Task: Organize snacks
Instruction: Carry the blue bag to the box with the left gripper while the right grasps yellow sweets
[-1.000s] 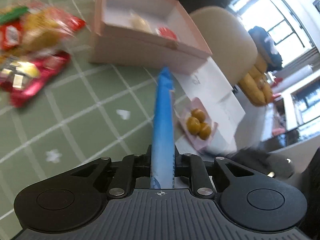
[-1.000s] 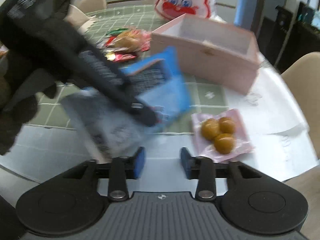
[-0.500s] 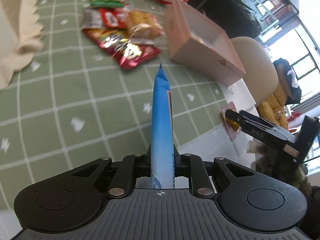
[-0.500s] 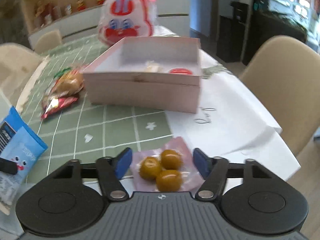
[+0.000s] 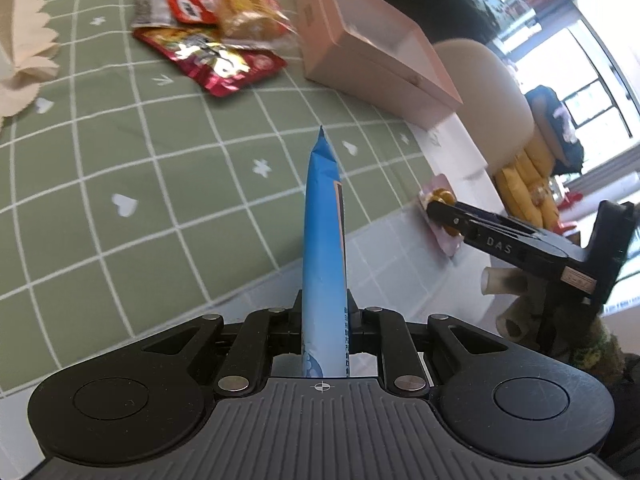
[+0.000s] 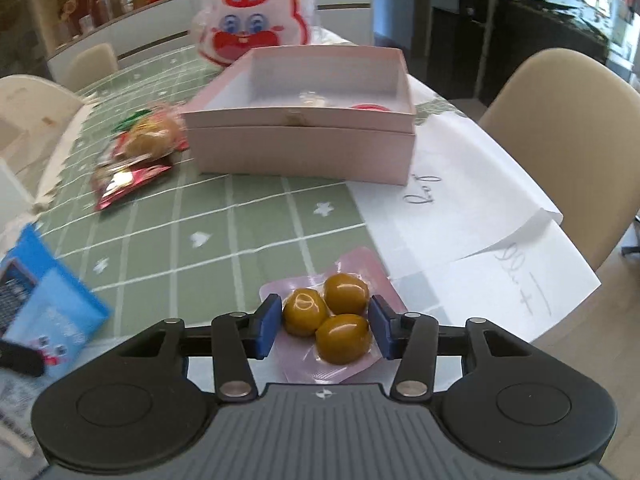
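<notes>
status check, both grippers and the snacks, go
Left gripper shut on blue packet. Right gripper closing around pink olive pack, fingers not yet pressing. Pink box ahead, path clear.

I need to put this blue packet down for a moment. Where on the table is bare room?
The green checked cloth is free between the pink box, the red snack pile and the pink pouch of olives. The white paper right of the box is bare too. It is crowded left of the box.
</notes>
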A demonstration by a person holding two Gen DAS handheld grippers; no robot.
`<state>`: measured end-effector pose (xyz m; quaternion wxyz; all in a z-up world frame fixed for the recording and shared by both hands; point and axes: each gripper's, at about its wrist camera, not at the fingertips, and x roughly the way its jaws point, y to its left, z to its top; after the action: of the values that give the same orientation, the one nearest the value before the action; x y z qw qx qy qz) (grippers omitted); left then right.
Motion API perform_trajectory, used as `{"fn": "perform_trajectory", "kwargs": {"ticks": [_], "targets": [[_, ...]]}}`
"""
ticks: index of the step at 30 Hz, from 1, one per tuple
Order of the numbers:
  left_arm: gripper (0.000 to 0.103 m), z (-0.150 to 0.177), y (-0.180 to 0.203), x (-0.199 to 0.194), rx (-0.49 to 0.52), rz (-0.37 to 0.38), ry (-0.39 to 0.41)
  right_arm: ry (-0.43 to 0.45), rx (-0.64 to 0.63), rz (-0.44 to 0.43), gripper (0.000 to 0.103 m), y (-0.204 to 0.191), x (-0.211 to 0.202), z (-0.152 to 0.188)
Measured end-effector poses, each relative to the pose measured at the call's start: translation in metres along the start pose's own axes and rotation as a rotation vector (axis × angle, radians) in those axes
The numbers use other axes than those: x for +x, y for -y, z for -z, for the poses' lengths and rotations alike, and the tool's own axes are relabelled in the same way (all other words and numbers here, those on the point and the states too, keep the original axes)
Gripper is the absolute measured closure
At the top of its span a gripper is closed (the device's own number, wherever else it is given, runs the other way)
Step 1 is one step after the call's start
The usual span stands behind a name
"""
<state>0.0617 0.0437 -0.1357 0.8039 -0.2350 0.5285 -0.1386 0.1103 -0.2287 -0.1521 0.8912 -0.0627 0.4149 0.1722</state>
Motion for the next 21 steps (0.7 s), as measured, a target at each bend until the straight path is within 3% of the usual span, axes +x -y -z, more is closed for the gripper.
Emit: {"fn": "perform_trajectory", "kwargs": {"ticks": [5,8,12,14,17,21], "targets": [[0.084,-0.026,0.03,-0.018,0.072,0.091,0.026,0.073,-0.03,-0.032,0.056,-0.002,-0.057,-0.02],[0.084,-0.073,0.062,-0.042,0.172,0.118,0.14,0.19,-0.038,-0.016,0.056,0.006,-0.097,-0.049],[0.084,-0.146,0.101,-0.055,0.228,0.136,0.302,0.324,-0.02,-0.003,0.056,0.024,-0.136,-0.099],[0.084,-0.186,0.113,-0.043,0.206,0.148,0.334,0.369,-0.011,0.003,0.056,0.032,-0.145,-0.122],[0.084,-0.228,0.117,-0.005,0.122,0.162,0.322,0.431,-0.039,0.024,0.056,0.04,-0.151,-0.144],[0.085,-0.253,0.11,0.058,0.062,0.095,0.256,0.429,-0.044,0.041,0.056,0.056,-0.14,-0.155]]}}
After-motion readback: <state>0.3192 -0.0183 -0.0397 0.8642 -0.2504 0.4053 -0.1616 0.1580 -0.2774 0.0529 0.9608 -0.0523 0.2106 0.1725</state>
